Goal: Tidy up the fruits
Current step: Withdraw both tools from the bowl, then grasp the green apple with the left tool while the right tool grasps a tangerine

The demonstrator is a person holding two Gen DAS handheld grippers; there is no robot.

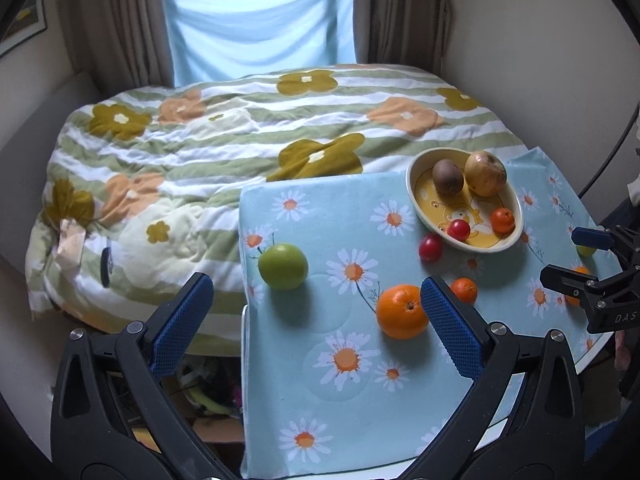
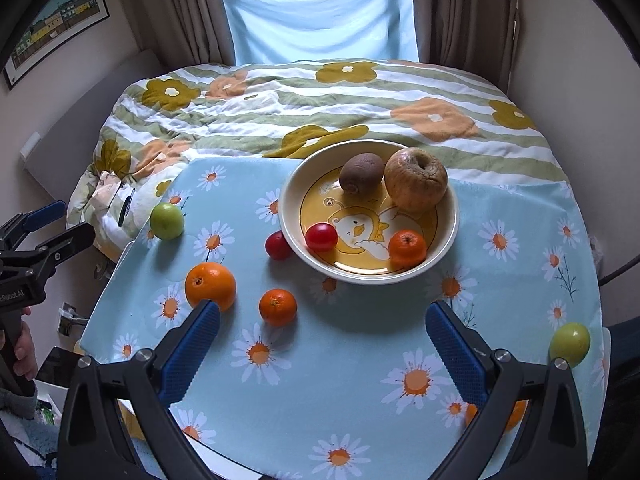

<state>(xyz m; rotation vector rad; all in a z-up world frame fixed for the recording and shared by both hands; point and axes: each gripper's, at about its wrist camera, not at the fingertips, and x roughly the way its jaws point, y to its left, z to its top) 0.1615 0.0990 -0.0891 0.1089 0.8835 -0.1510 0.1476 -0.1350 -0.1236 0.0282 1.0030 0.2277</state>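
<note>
Four fruits are already held in the bowl at the far side of the table: a kiwi, a wrinkled apple, a red plum and a mandarin. Left out on the daisy-print cloth are a green apple, a large orange, a small mandarin, a second plum touching the bowl, and a green fruit at the near right. Both the left gripper and the right gripper are spread wide and empty, and a flowered quilt and curtained window are seen beyond.

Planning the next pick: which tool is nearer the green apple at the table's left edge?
Left. The left tool hovers open just in front of the green apple; the right tool is open farther right, nearer the bowl.
</note>
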